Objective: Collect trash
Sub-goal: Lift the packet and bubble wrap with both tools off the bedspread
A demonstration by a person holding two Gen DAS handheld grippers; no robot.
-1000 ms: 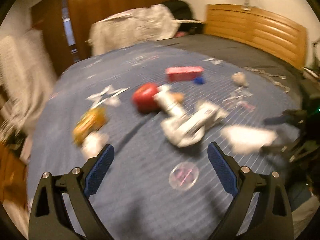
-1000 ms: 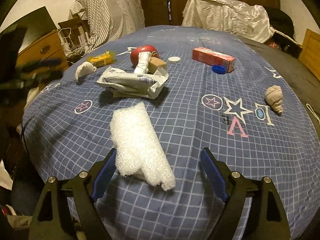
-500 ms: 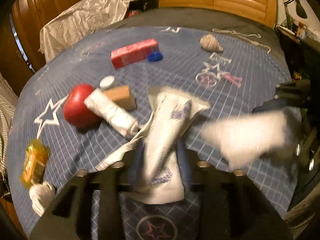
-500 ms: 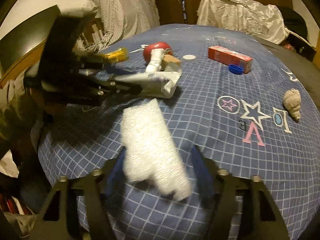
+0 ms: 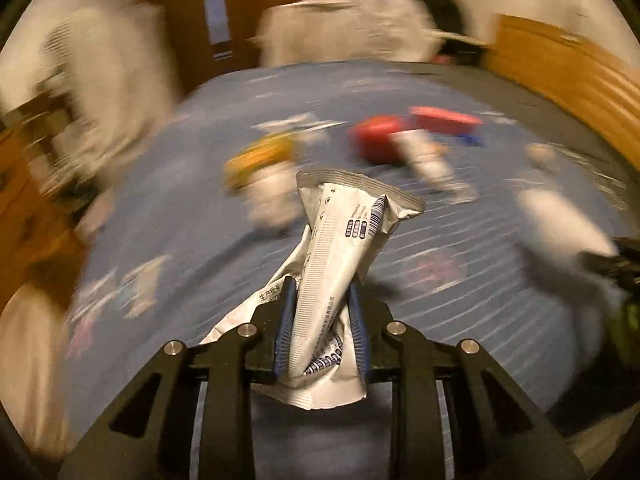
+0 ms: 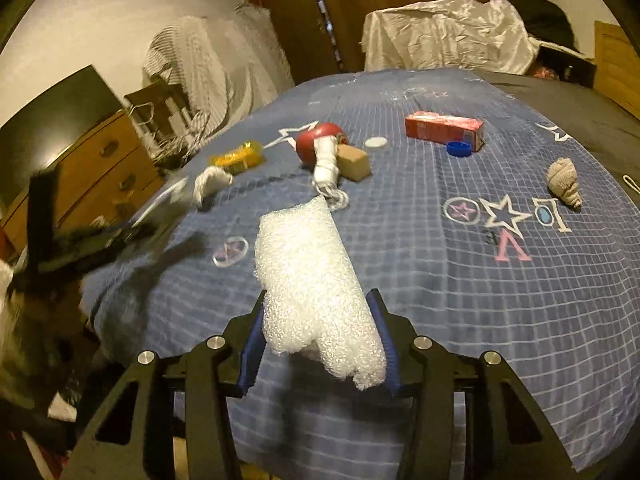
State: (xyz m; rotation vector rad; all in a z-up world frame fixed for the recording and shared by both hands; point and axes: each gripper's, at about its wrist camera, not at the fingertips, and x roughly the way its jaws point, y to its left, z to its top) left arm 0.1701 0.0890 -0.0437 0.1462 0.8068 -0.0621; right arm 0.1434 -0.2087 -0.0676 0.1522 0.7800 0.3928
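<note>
Left gripper (image 5: 320, 328) shut tight on crumpled white wrapper (image 5: 340, 248), poking forward. Right gripper (image 6: 320, 344), jaws just closing, squeezing bubble wrap (image 6: 308, 276) between pads.

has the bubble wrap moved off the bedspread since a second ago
Yes. The bubble wrap has lifted off the blue bedspread, now pinched between the right gripper fingers, whose jaws have just been closing.
</note>
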